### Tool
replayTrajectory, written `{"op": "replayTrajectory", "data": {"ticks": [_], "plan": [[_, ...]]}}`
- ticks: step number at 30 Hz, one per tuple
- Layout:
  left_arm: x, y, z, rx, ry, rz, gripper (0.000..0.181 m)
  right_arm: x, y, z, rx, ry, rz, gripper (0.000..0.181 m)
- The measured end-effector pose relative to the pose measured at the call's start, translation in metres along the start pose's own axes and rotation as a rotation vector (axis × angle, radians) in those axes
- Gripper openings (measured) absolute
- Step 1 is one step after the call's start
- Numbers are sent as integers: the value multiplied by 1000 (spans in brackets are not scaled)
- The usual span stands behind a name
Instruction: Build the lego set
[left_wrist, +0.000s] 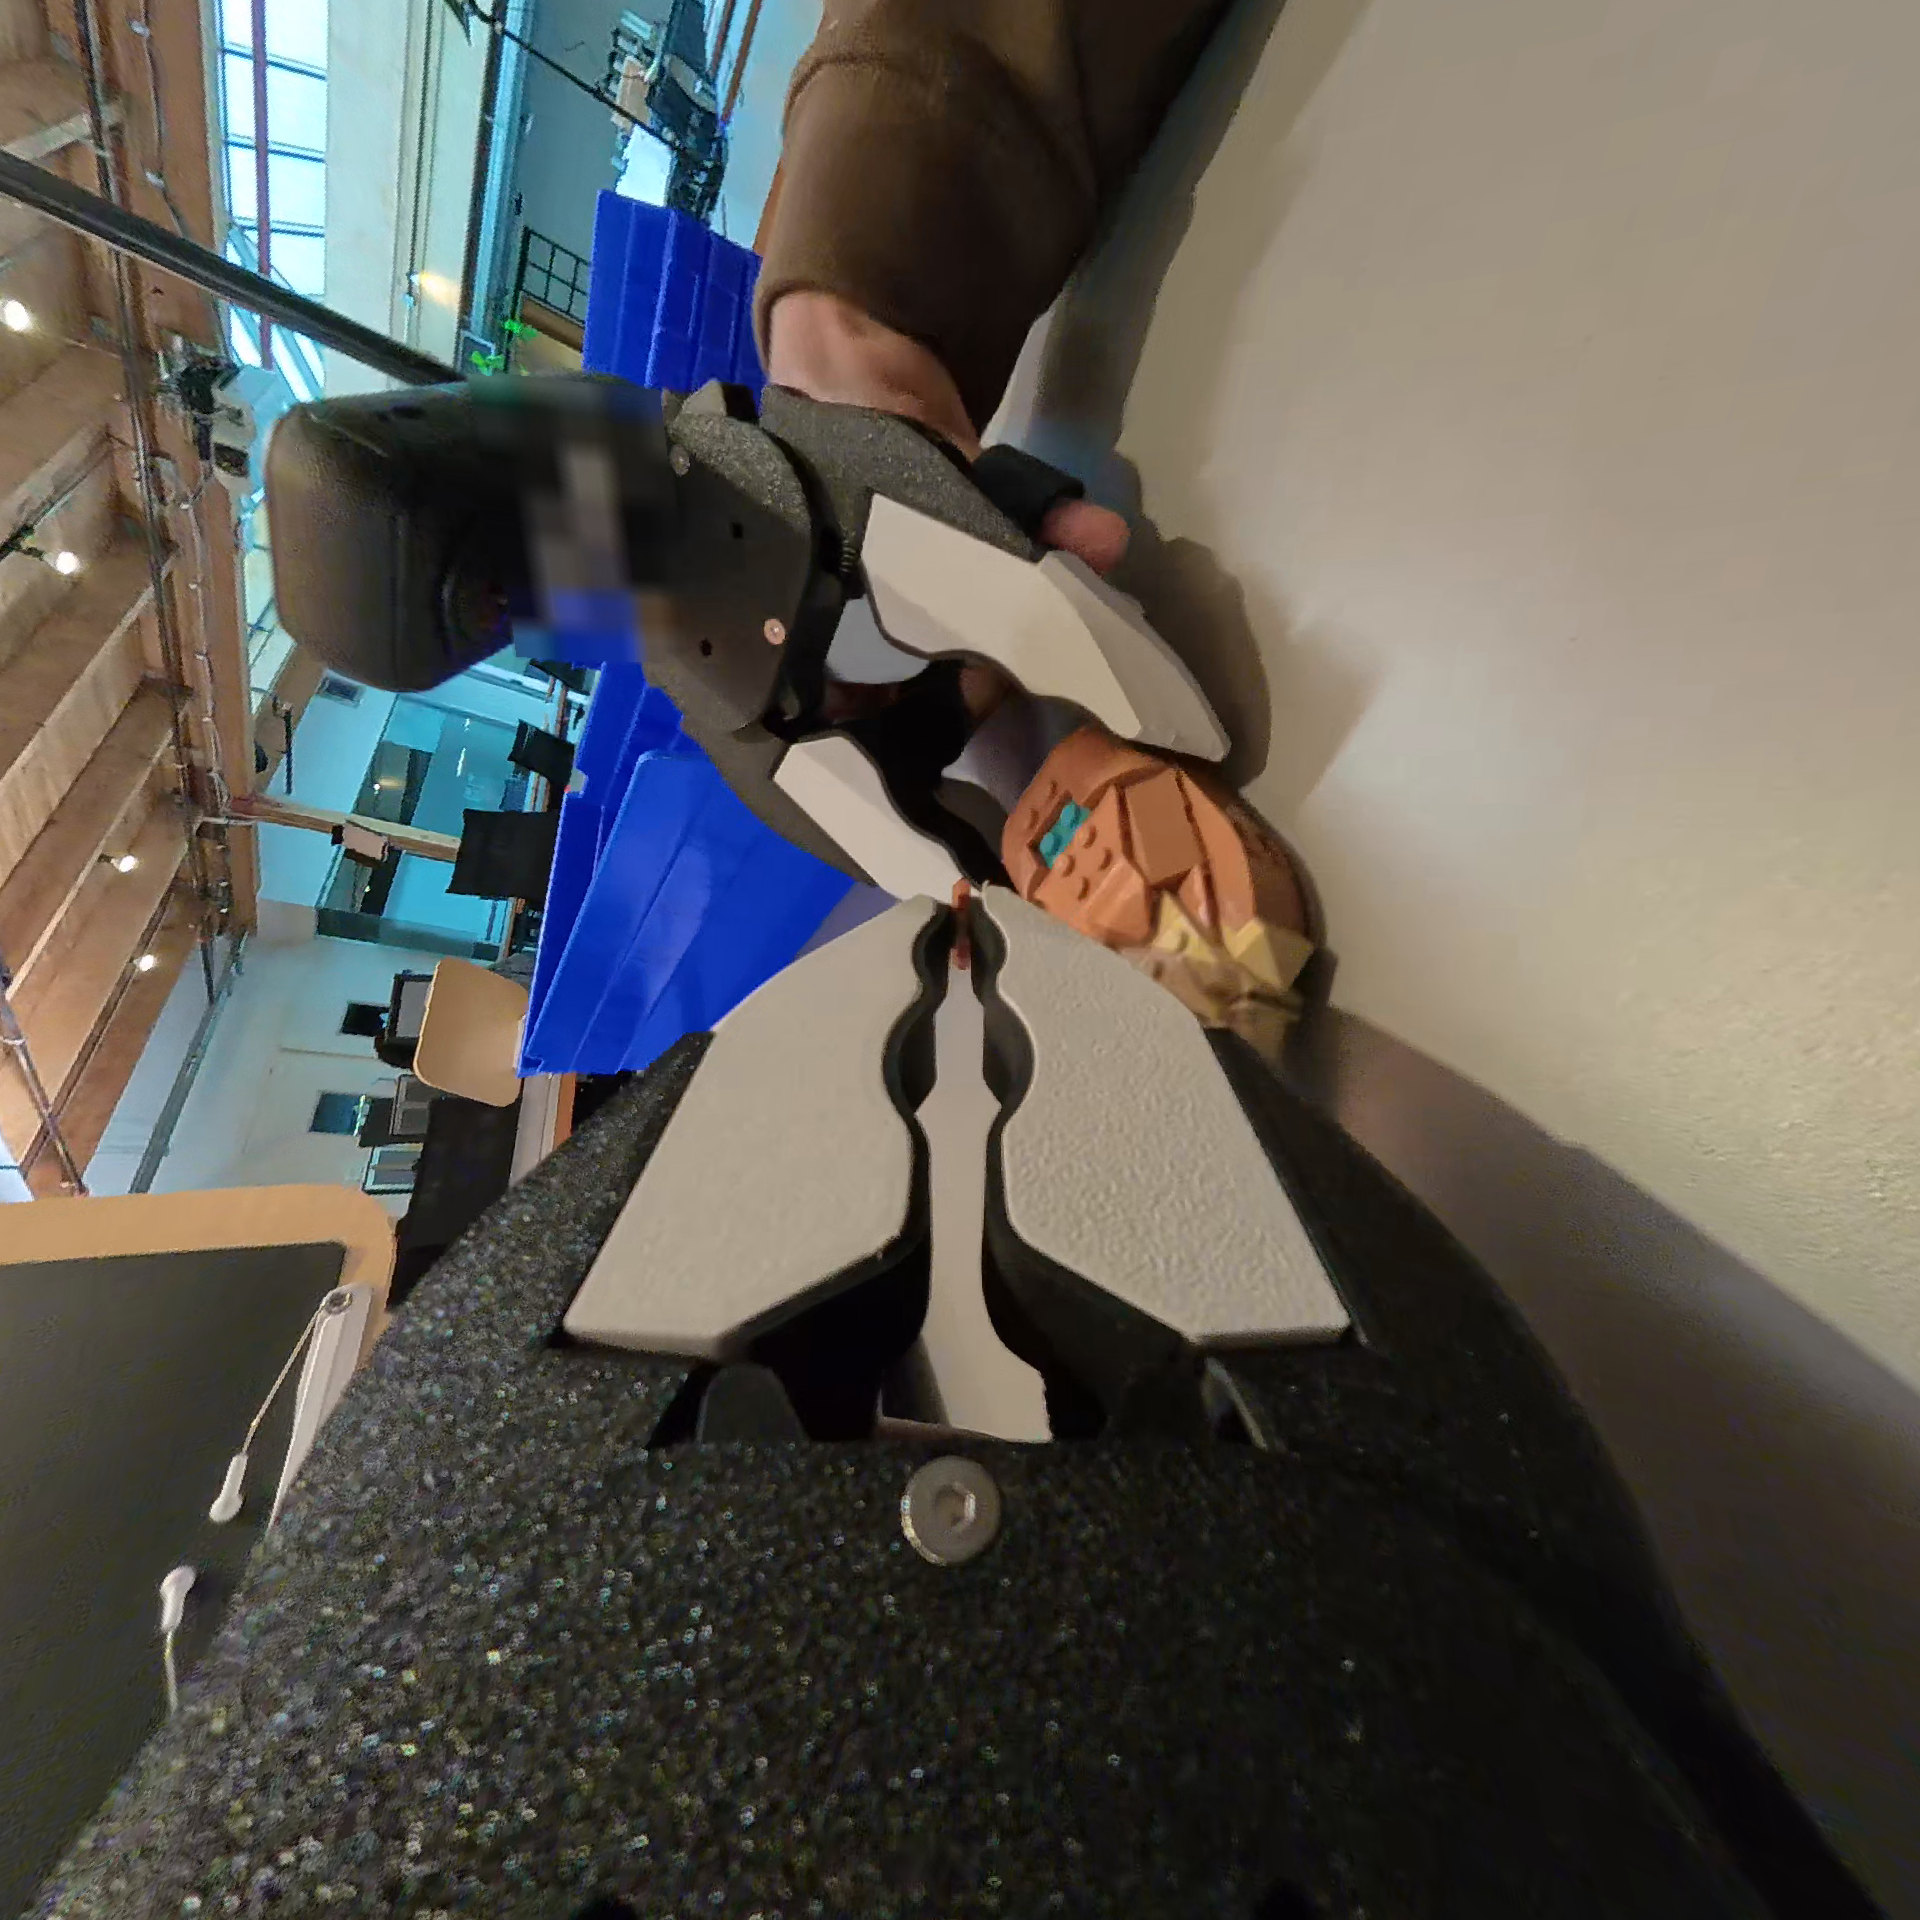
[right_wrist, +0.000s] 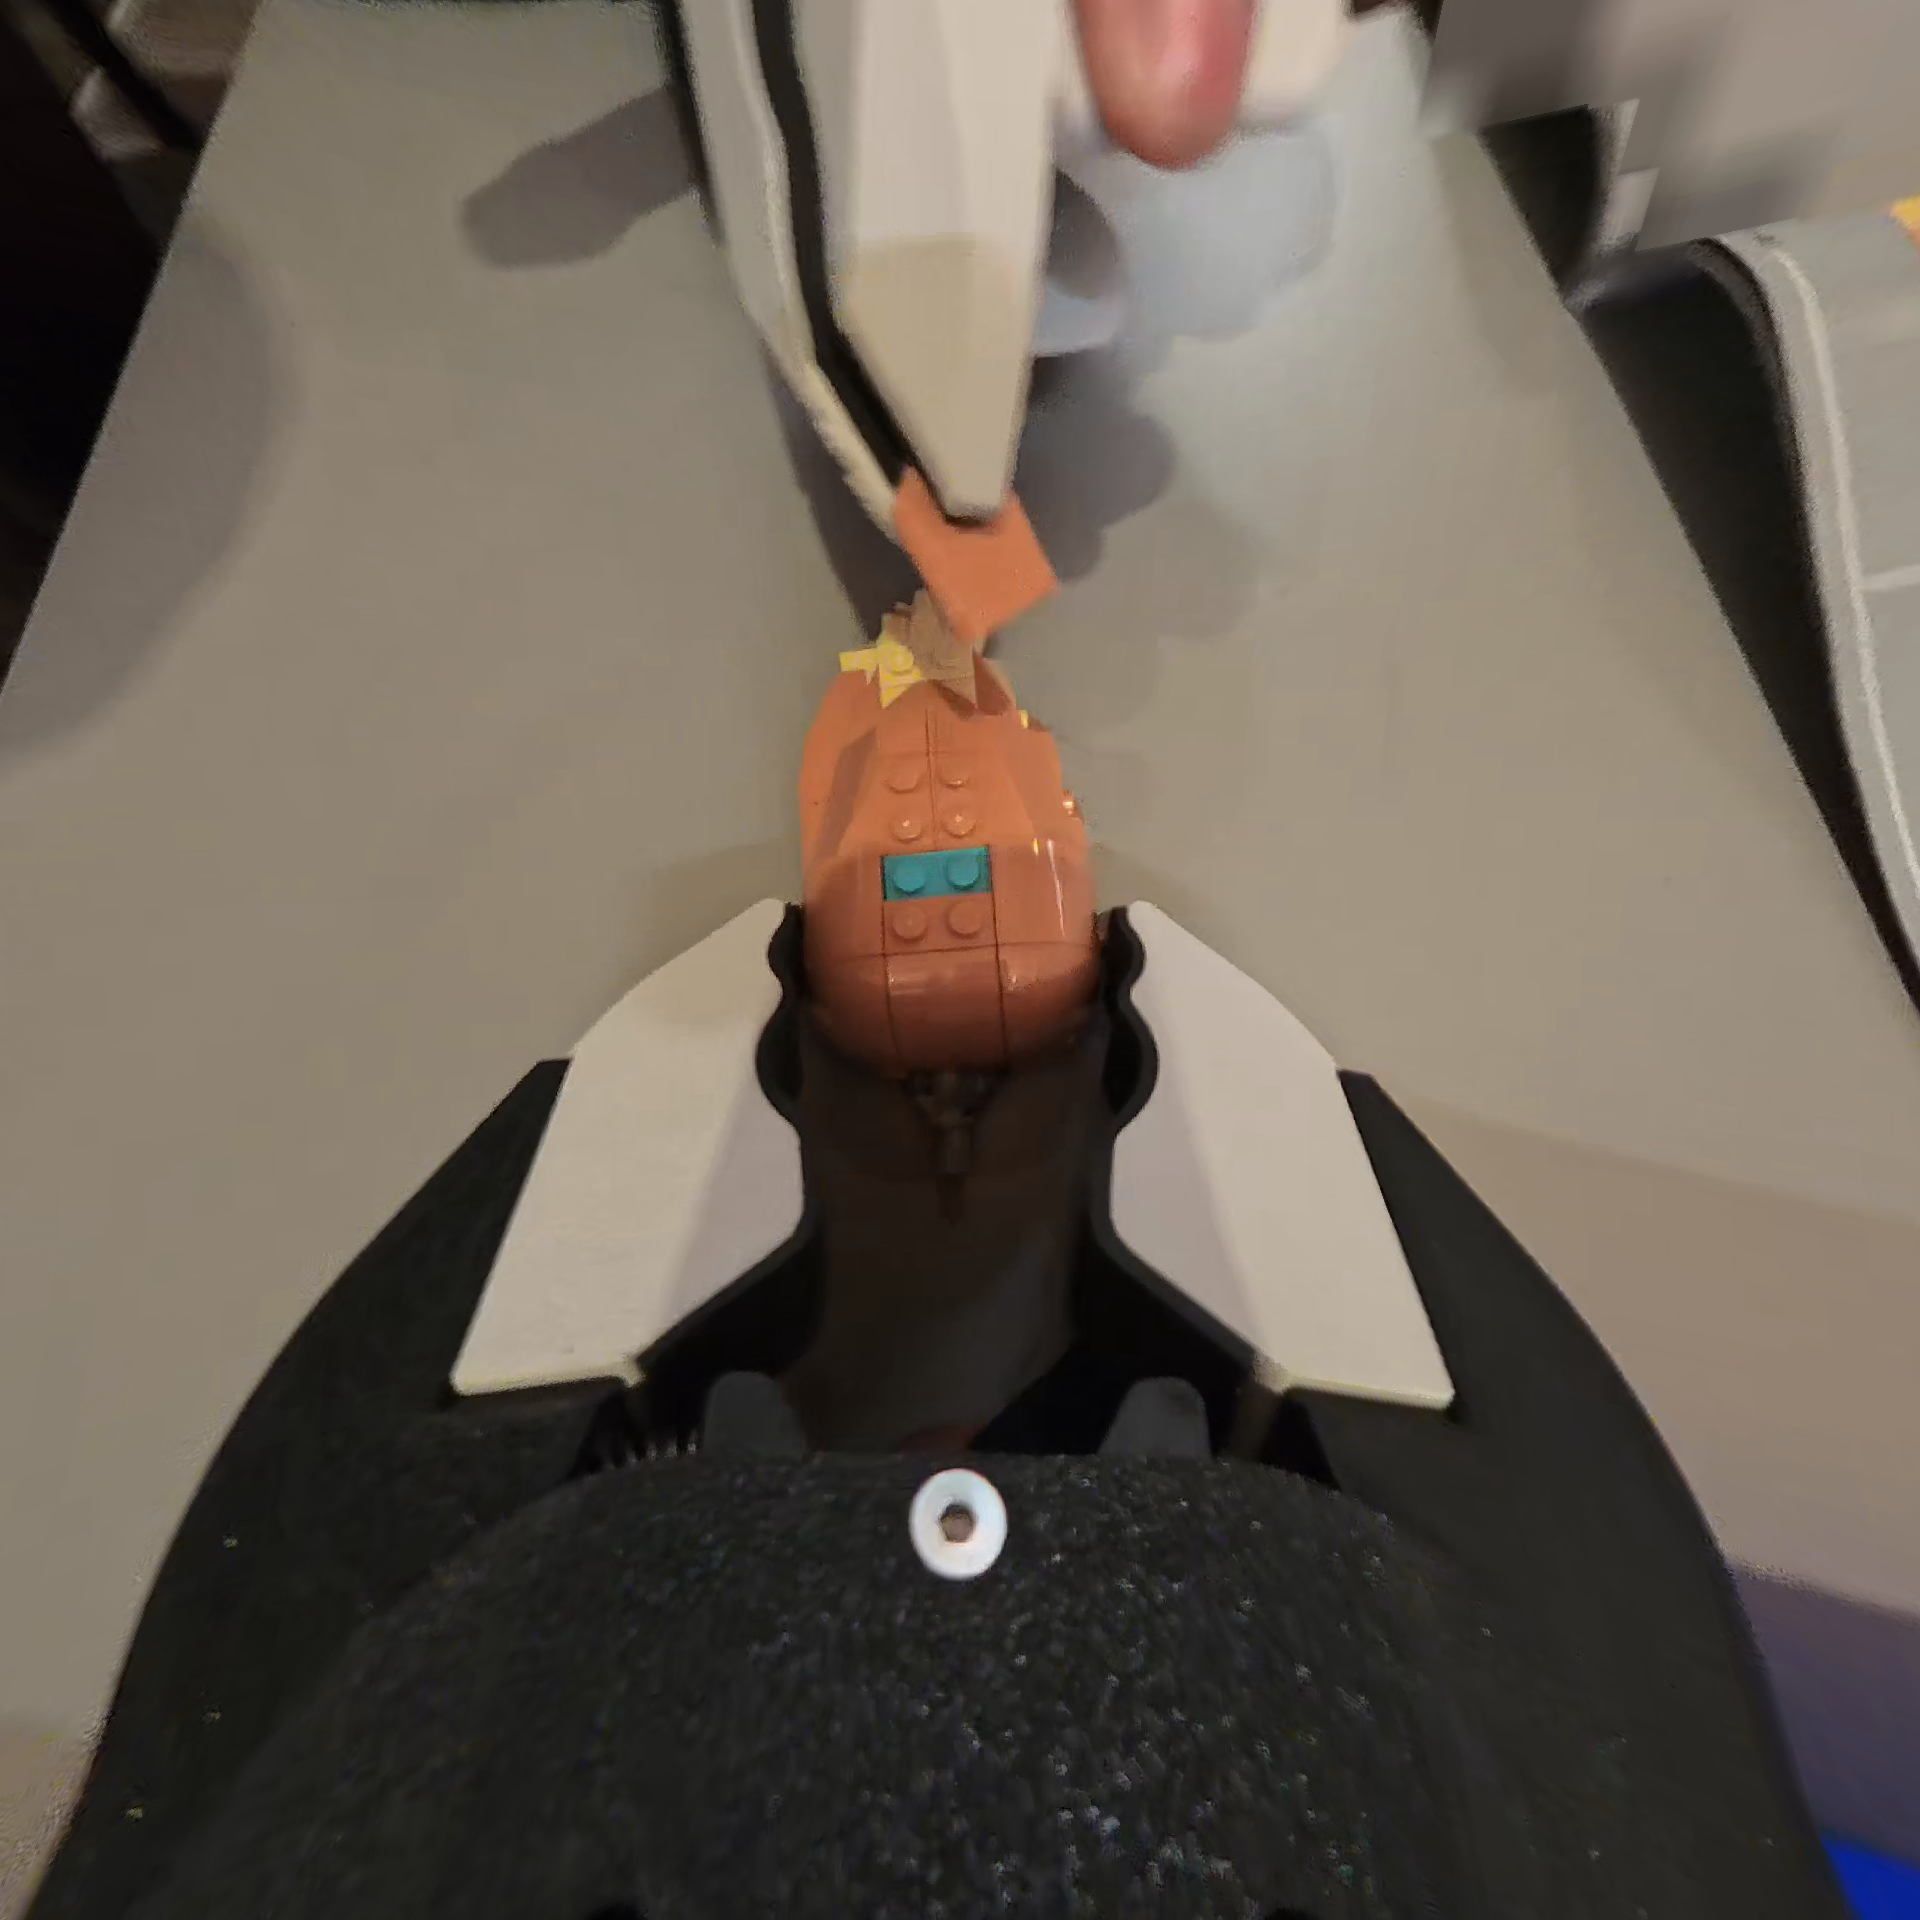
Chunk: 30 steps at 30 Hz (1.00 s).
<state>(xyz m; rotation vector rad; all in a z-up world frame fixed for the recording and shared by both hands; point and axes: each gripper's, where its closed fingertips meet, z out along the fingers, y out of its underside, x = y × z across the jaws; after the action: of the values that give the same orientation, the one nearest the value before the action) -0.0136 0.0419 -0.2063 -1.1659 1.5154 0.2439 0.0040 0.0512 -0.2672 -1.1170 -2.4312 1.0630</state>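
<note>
My right gripper (right_wrist: 951, 951) has its jaws clamped on the rounded end of the brown lego model (right_wrist: 951, 862), which rests on the grey table (right_wrist: 416, 623). A teal plate (right_wrist: 938, 876) sits on the model's studded top, and tan and yellow pieces (right_wrist: 904, 660) cluster at its far end. My left gripper (right_wrist: 961, 509) comes in from above with its jaws closed on a small flat brown tile (right_wrist: 977, 566), which hangs tilted just over that far end; blur makes it hard to say whether tile and model touch.

From my left wrist camera, the tile (left_wrist: 961, 920) shows only as a thin sliver pinched between the nearly shut jaws of the left gripper (left_wrist: 961, 925). Beyond it, the model (left_wrist: 1132, 842) lies on the table (left_wrist: 1558, 520), gripped by the right gripper (left_wrist: 1049, 790) in a hand (left_wrist: 873, 353) with a brown sleeve (left_wrist: 935, 156). Blue bins (left_wrist: 665, 914) stand behind.
</note>
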Motion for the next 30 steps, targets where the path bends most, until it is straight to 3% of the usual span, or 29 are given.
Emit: {"op": "replayTrajectory", "data": {"ticks": [10,15,30], "plan": [[14,-12,9,30,58,78,3,-11,1,3,-24,-107,-116,68],[17,-13,13,31,86,121,3,-10,-1,5,-22,-105,-118,58],[25,-24,21,74,228,162,3,-20,-9,1,41,-160,-186,57]]}}
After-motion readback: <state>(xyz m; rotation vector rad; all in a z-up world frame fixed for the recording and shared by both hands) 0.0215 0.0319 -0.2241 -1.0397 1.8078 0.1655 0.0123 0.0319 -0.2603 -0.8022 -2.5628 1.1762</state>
